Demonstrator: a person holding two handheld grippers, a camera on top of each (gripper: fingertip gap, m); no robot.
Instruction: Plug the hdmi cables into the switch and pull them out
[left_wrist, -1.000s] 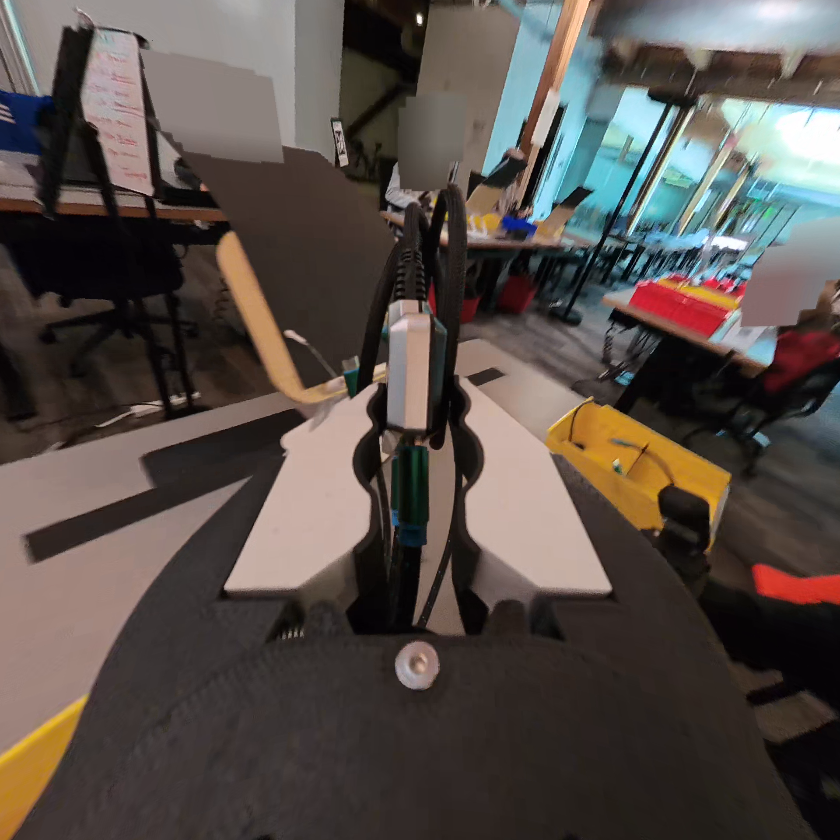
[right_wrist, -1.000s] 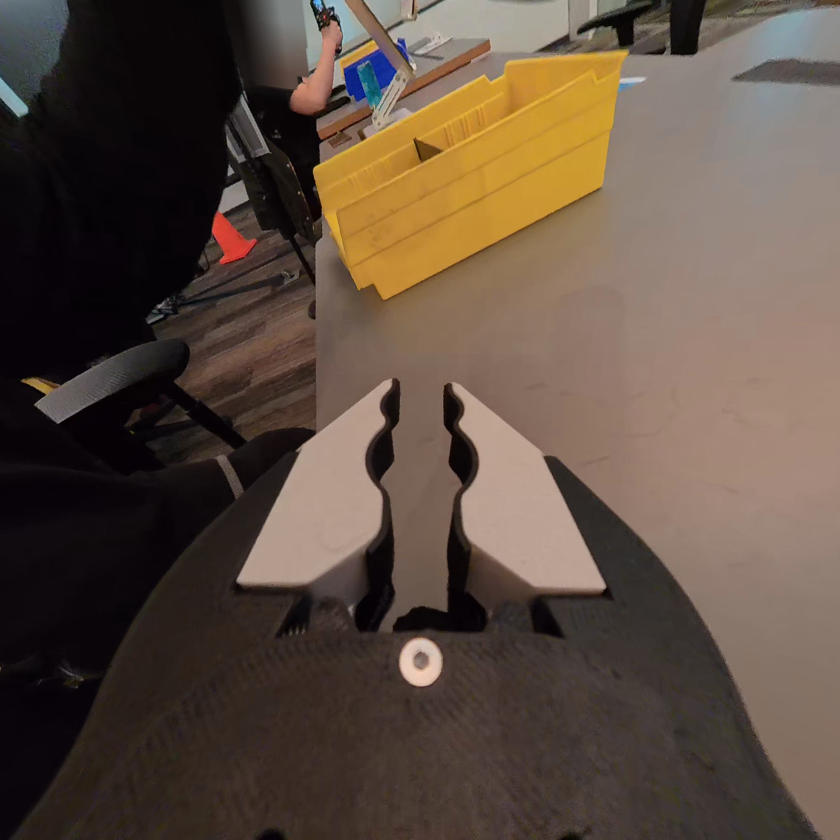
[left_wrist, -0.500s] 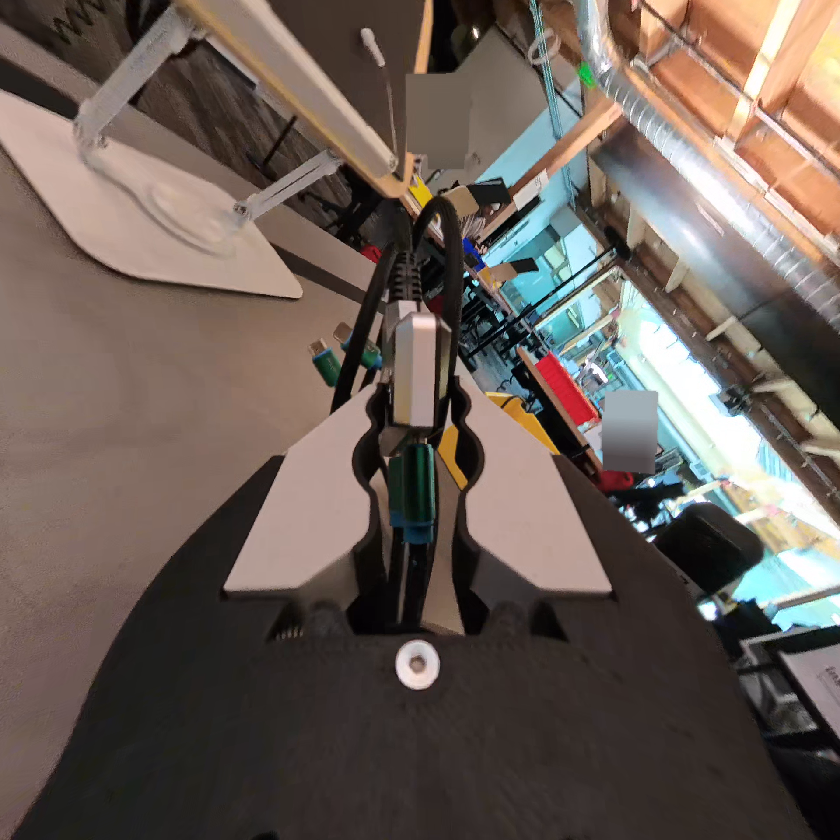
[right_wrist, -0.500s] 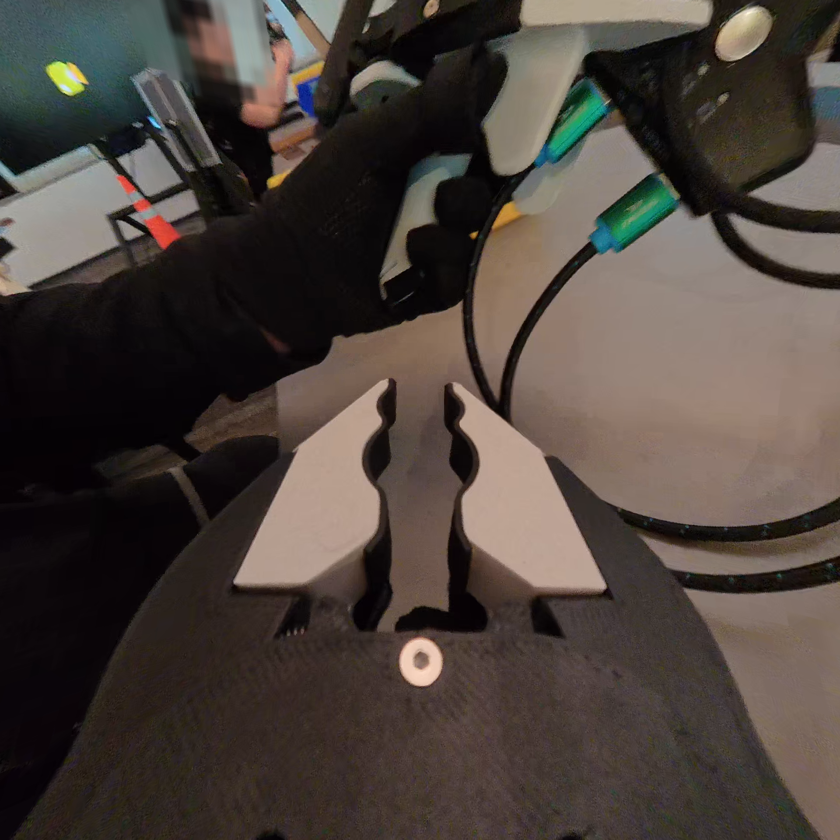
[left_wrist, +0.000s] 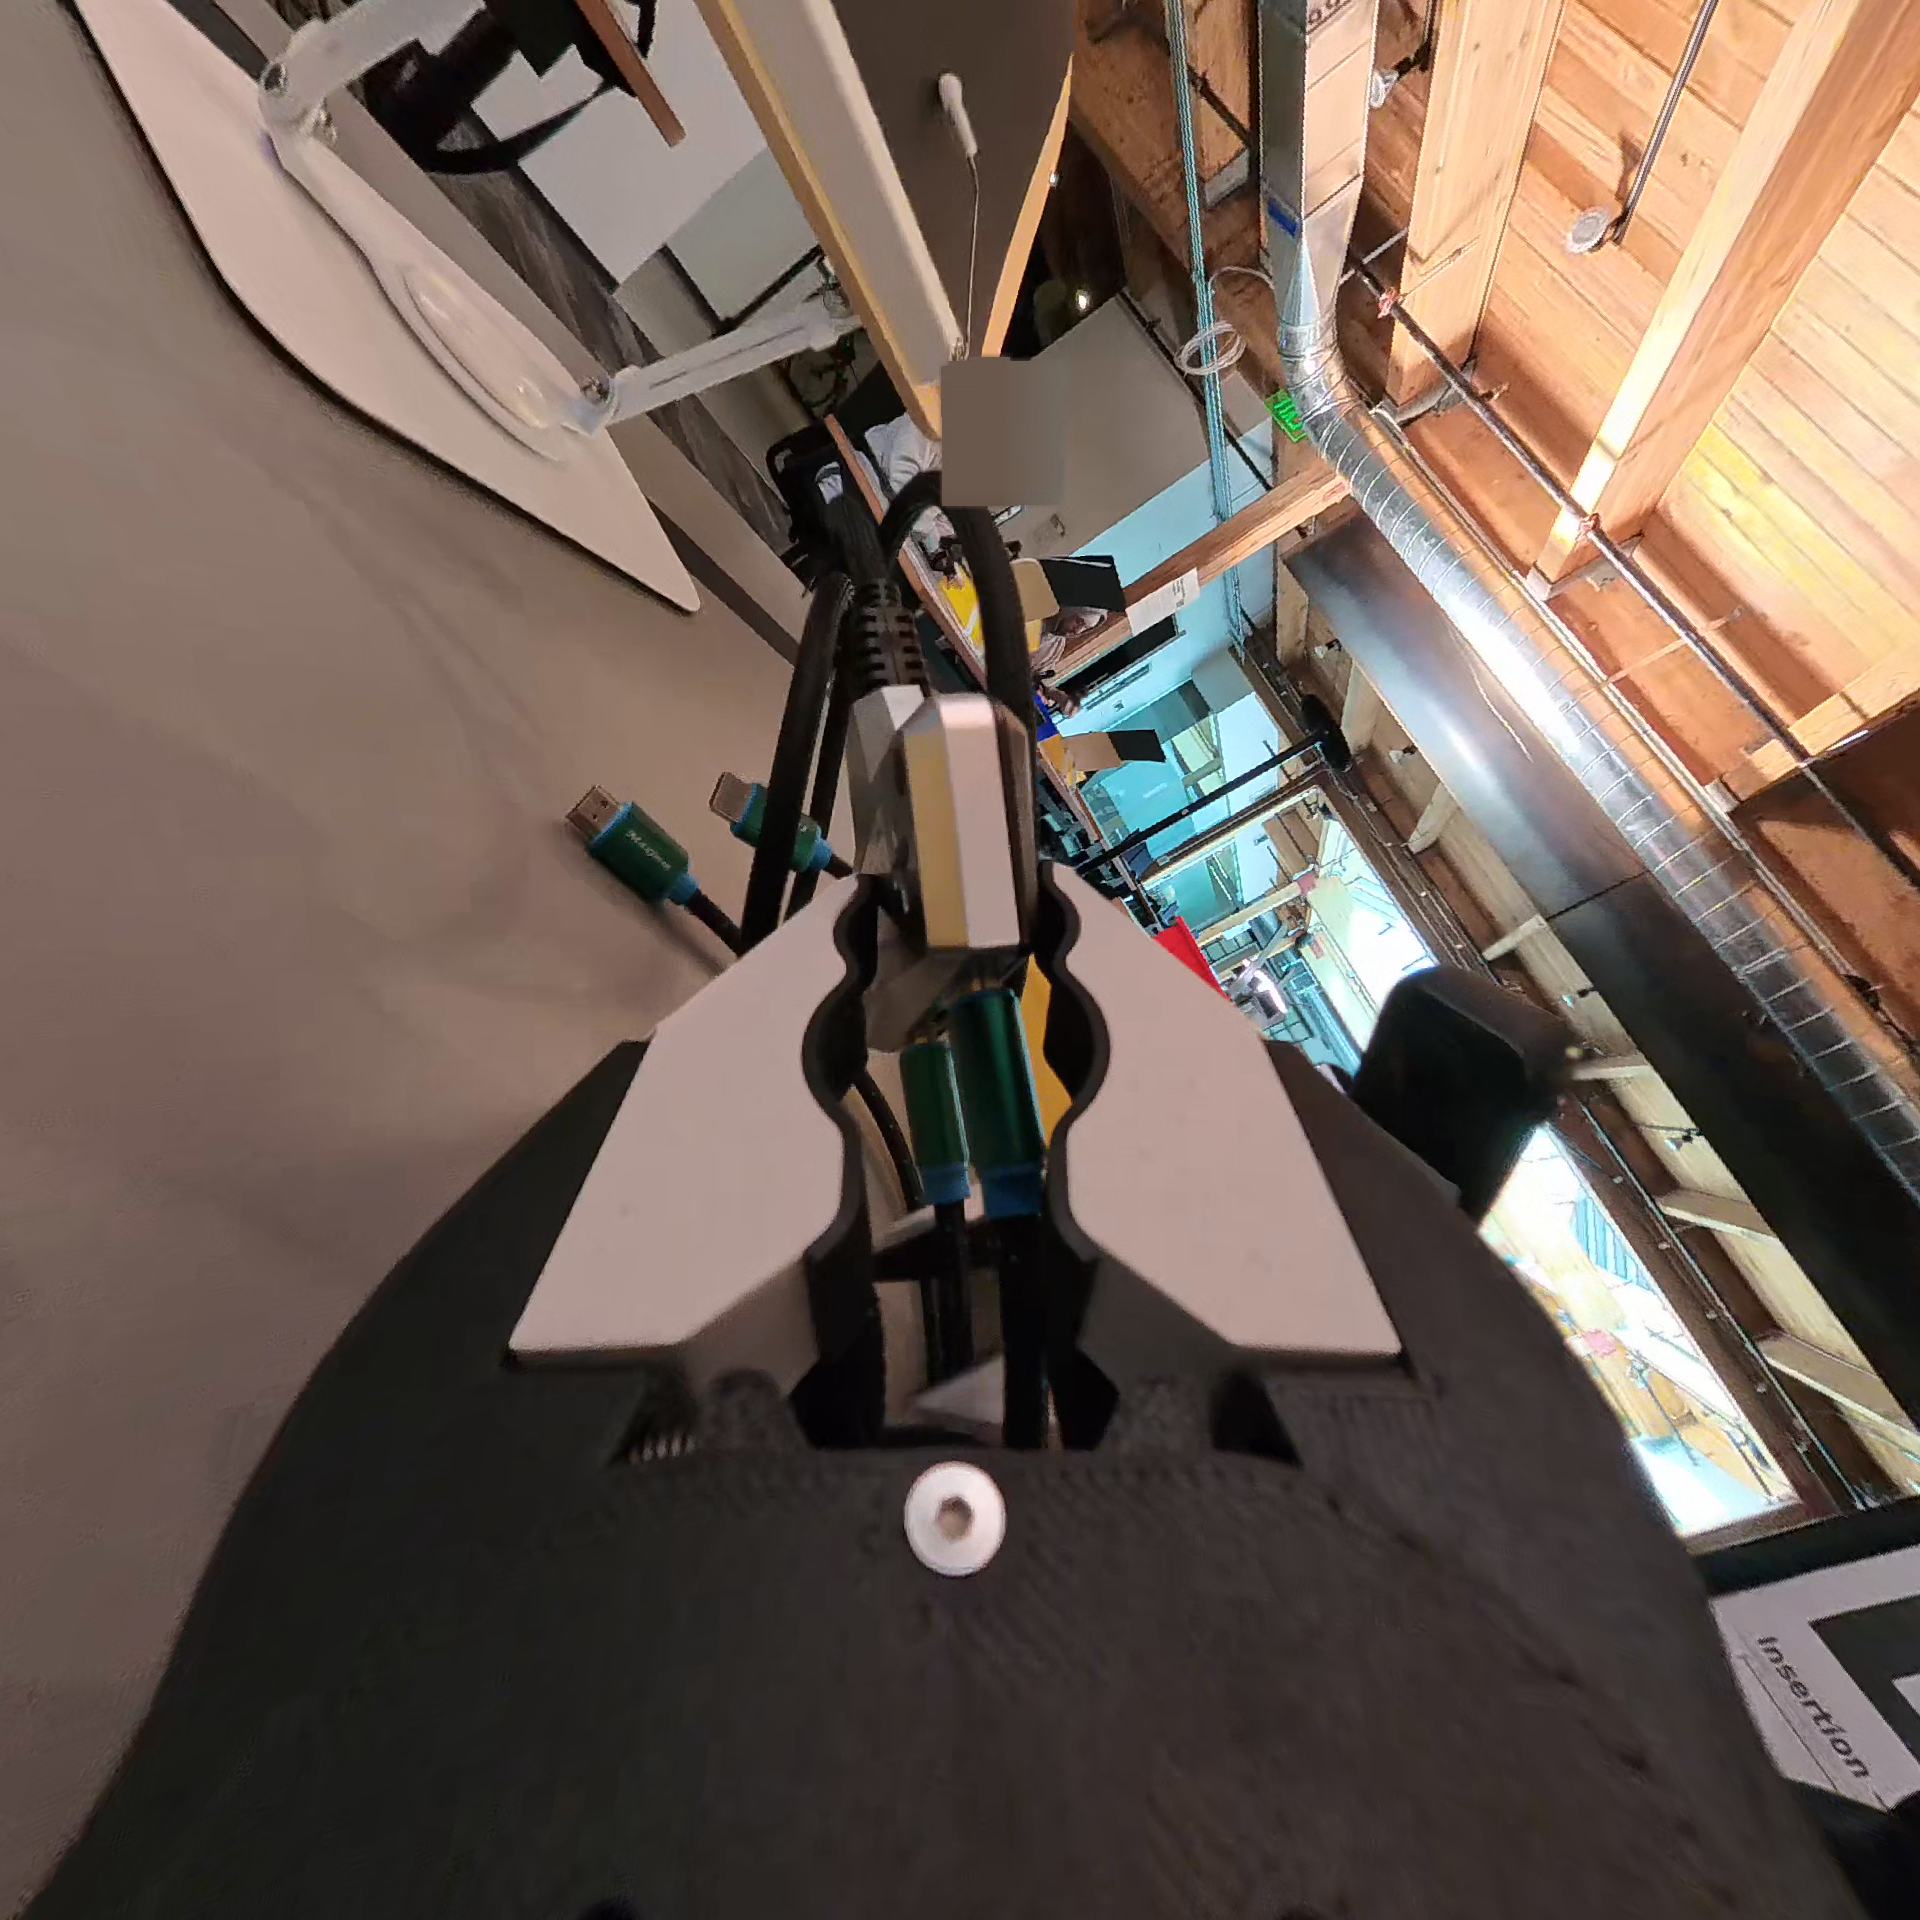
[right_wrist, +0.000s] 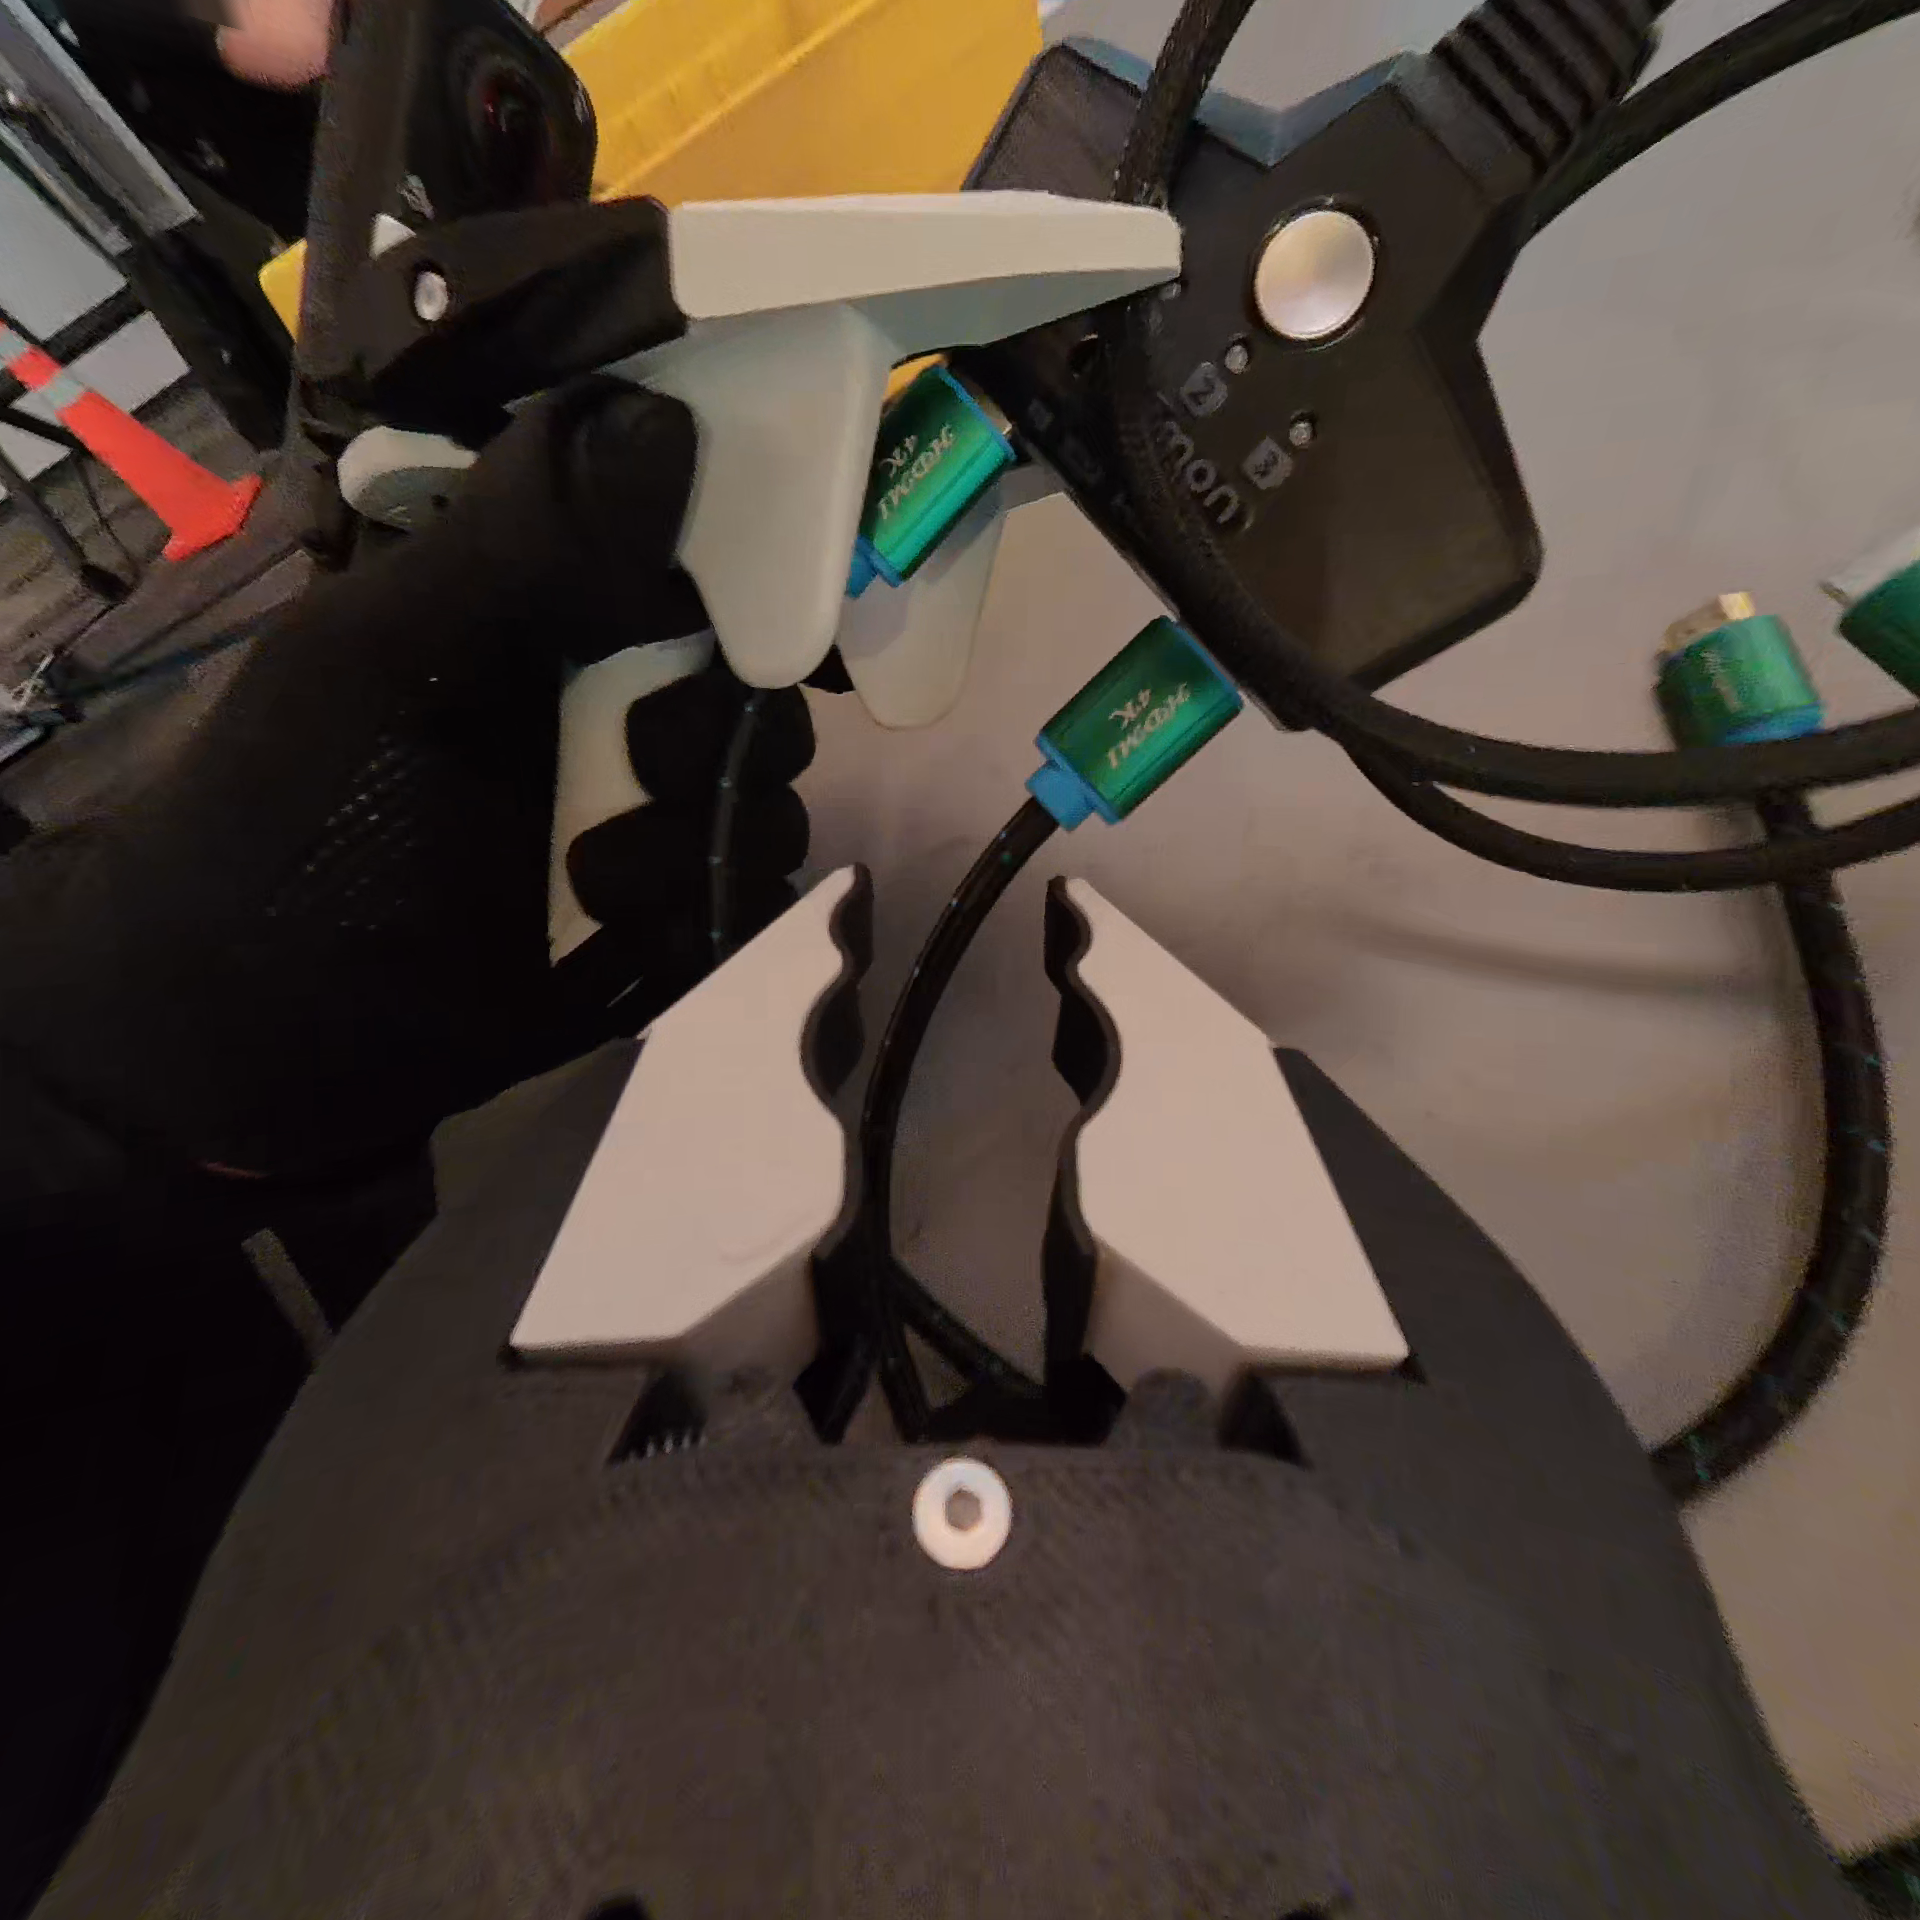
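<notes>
The left gripper's (left_wrist: 951, 914) fingers (left_wrist: 727, 1122) clamped the HDMI switch (right_wrist: 1340, 416) off the table (left_wrist: 260, 831); the right gripper's (right_wrist: 956, 904) fingers (right_wrist: 1195, 1143) stood parted, empty, astride a plugged cable (right_wrist: 914, 1018) below the switch.

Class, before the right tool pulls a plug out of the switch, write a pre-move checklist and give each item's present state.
1. Left tool clamped on switch: ok.
2. Right tool open: ok.
3. Nearer green plug seated in the switch: ok.
4. Right tool around that plug's body: not ok; only its cable runs between the jaws.
5. Loose plug on the table, off to the side: ok.
6. Left grip firm enough to resist the pull: cannot tell.
</notes>
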